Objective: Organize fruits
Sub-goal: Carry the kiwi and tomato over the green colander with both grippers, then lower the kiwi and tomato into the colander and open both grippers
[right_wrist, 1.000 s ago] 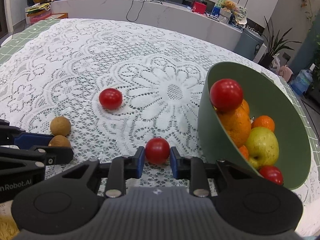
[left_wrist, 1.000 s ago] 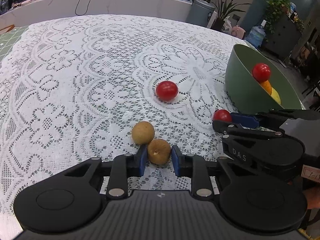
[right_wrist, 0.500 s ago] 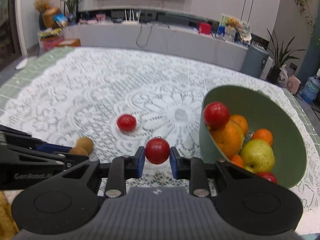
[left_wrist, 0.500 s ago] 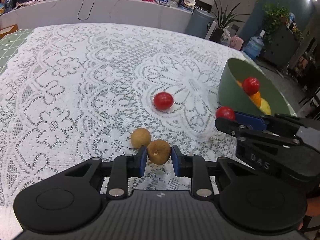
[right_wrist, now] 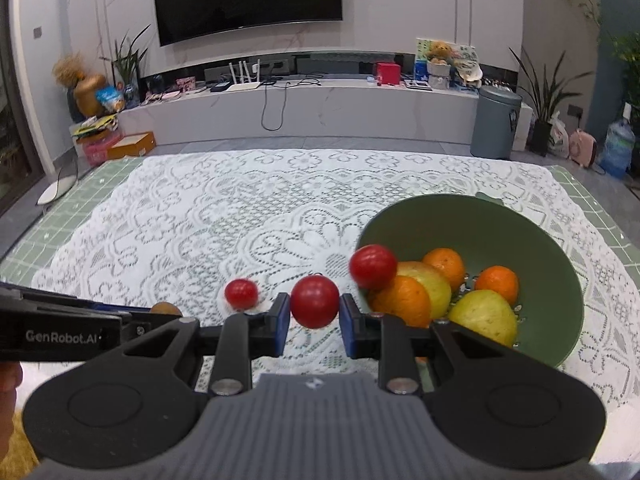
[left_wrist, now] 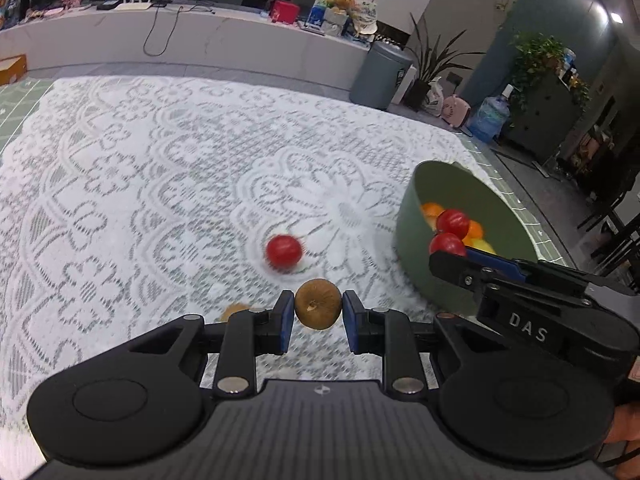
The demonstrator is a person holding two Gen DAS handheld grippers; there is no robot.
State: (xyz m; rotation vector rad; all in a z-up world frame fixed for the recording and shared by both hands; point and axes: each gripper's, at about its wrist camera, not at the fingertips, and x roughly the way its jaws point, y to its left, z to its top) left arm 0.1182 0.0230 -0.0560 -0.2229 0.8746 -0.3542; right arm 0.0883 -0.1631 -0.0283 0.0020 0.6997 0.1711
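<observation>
My left gripper (left_wrist: 318, 312) is shut on a brown round fruit (left_wrist: 318, 309) and holds it above the lace cloth. A second brown fruit (left_wrist: 235, 311) lies on the cloth, partly hidden behind the left finger. My right gripper (right_wrist: 315, 307) is shut on a red tomato (right_wrist: 315, 301), held in the air just left of the green bowl (right_wrist: 552, 256). The same tomato (left_wrist: 447, 244) and bowl (left_wrist: 416, 232) show in the left wrist view. A loose red tomato (left_wrist: 283, 251) lies on the cloth mid-table. The bowl holds oranges (right_wrist: 402, 300), yellow-green apples (right_wrist: 484, 316) and a red tomato (right_wrist: 372, 266).
The table carries a white lace cloth (right_wrist: 240, 216) over a green checked cover (right_wrist: 60, 232). Beyond the far edge are a low white shelf (right_wrist: 304, 100), a grey bin (right_wrist: 496, 120), potted plants and a water jug (right_wrist: 618, 148).
Both grippers have risen off the table with their fruits. The right gripper has moved closer to the bowl. The other brown fruit and the loose tomato stayed on the cloth.
</observation>
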